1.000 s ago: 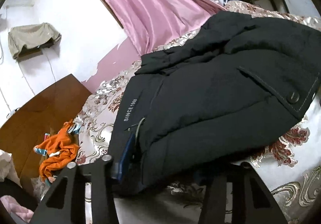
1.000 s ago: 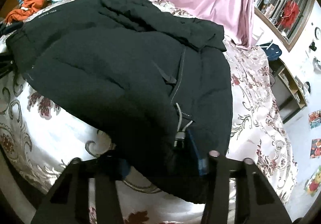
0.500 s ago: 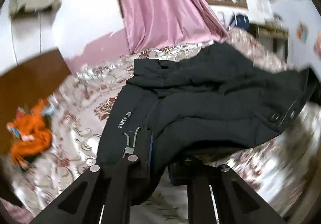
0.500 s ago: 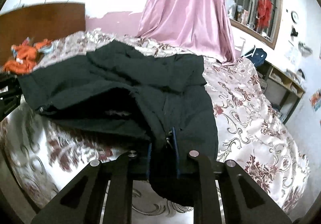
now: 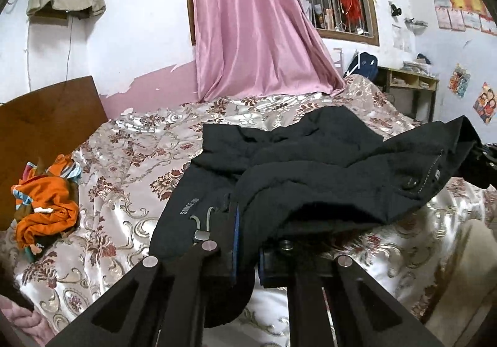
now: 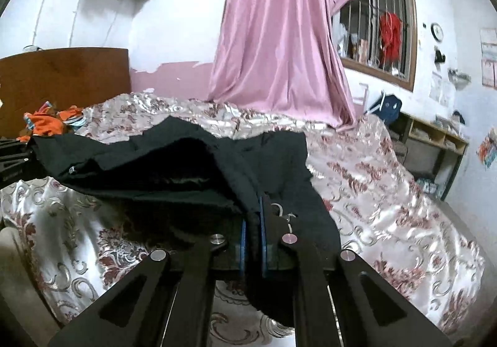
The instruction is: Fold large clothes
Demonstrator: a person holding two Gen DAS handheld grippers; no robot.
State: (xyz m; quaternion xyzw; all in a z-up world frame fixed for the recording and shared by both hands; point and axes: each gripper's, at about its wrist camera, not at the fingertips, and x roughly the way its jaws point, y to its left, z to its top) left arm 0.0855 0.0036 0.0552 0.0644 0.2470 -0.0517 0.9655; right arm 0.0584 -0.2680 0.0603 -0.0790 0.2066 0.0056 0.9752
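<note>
A large black padded jacket (image 5: 326,179) lies across the bed, its near hem lifted off the cover. In the left wrist view my left gripper (image 5: 247,253) is shut on the hem's left corner, beside a drawcord toggle (image 5: 200,233) and white lettering. My right gripper (image 6: 253,238) is shut on the hem's other corner, the jacket (image 6: 174,160) sagging between the two. The other gripper's dark frame shows at the far right edge of the left wrist view and the far left edge of the right wrist view.
The bed has a shiny floral cover (image 5: 130,160) and a wooden headboard (image 5: 46,117). A crumpled orange garment (image 5: 43,207) lies by the headboard. A pink curtain (image 5: 248,20) hangs behind the bed, with a barred window and a shelf unit (image 5: 410,82) at right.
Both grippers went from open around the hem to shut on it, then rose, lifting the jacket's near edge off the bed. Both views tilted up toward the wall.
</note>
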